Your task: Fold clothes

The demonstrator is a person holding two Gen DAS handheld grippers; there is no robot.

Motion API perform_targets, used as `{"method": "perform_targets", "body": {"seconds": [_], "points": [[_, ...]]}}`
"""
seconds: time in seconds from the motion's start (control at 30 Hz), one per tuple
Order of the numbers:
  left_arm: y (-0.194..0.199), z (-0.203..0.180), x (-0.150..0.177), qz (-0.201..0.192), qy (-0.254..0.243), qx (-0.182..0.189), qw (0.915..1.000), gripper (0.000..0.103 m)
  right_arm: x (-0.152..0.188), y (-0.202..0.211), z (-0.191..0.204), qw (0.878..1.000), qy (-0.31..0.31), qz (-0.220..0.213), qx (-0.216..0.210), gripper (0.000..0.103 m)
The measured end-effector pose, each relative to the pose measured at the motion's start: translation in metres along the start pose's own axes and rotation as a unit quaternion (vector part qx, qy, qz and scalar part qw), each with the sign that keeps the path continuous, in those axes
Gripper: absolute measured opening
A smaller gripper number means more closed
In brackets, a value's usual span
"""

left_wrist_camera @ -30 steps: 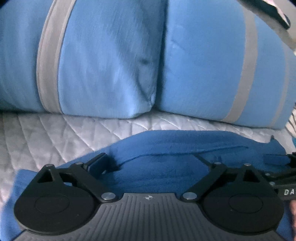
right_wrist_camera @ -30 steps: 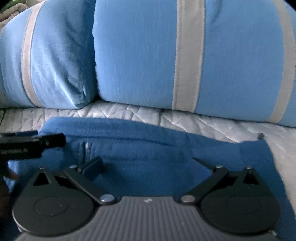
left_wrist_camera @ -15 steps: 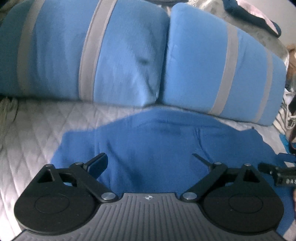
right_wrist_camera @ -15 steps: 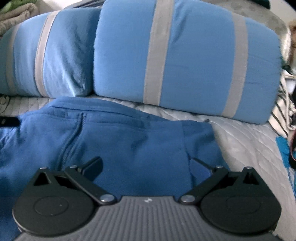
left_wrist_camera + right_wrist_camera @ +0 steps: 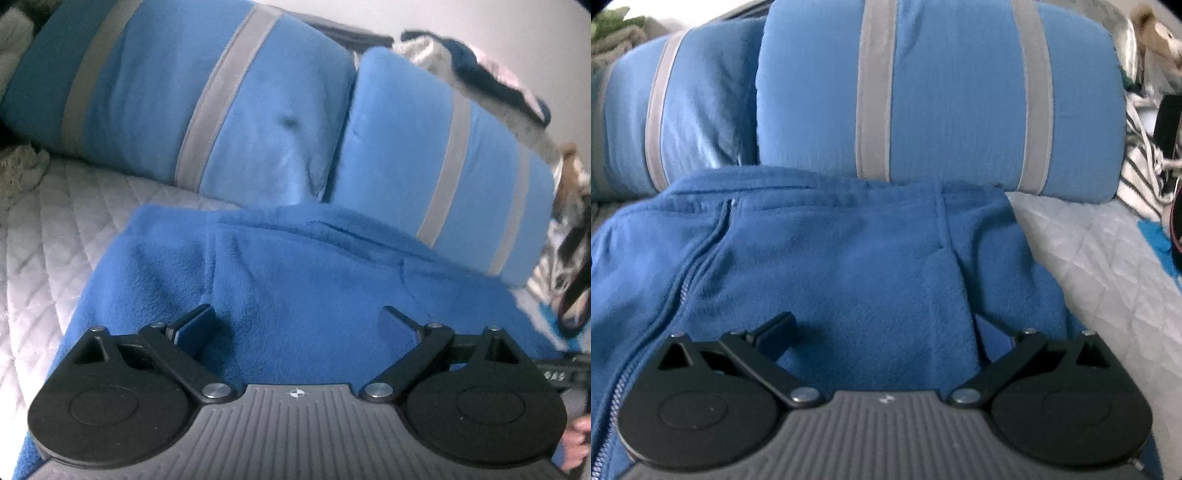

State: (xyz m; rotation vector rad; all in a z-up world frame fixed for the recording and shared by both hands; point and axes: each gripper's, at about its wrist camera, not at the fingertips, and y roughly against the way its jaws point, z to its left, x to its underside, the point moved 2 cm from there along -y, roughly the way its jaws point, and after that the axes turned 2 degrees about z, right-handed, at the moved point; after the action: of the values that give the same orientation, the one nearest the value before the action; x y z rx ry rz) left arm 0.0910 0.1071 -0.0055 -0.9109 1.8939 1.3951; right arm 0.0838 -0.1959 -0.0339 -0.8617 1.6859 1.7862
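Low over the blue fleece jacket [image 5: 295,280], both the left gripper [image 5: 297,323] and right gripper [image 5: 886,328] sit level, fingers spread wide.

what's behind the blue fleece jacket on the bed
Two blue pillows with grey stripes stand right behind the fleece jacket. The jacket's top edge covers their lower edges, so whether they touch cannot be seen.

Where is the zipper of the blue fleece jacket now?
In the right wrist view the zipper runs down the left side of the blue fleece jacket, left of the right gripper.
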Motion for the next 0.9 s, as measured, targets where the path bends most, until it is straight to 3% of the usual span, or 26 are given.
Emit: {"method": "perform_targets", "body": {"seconds": [0.17,0.27,0.33,0.43,0.57,0.67,0.9], "points": [[0.012,-0.015,0.001,0.009,-0.04,-0.035,0.9985,0.097,-0.009,0.014,0.005,0.999,0.045,-0.008,-0.008,0.103],[0.033,-0.016,-0.003,-0.024,-0.053,-0.037,0.9977,0.097,-0.019,0.045,-0.003,0.994,0.058,-0.085,-0.033,0.103],[0.038,-0.009,-0.006,-0.035,-0.06,-0.037,0.9969,0.097,-0.023,0.052,-0.012,0.992,0.071,-0.106,-0.016,0.103],[0.03,0.009,-0.007,0.003,-0.013,-0.052,0.9986,0.097,-0.025,0.042,-0.024,0.992,0.081,-0.09,0.021,0.103],[0.015,0.034,0.0,0.026,0.058,-0.034,0.9974,0.097,-0.018,0.005,-0.035,0.998,0.05,-0.015,0.023,0.103],[0.011,0.03,0.001,0.027,0.045,-0.047,0.9975,0.097,-0.015,-0.014,-0.038,0.999,0.031,0.026,0.021,0.103],[0.006,0.001,-0.001,0.064,-0.036,-0.119,0.9902,0.097,-0.019,-0.006,-0.031,0.998,0.047,0.023,0.041,0.103]]}}
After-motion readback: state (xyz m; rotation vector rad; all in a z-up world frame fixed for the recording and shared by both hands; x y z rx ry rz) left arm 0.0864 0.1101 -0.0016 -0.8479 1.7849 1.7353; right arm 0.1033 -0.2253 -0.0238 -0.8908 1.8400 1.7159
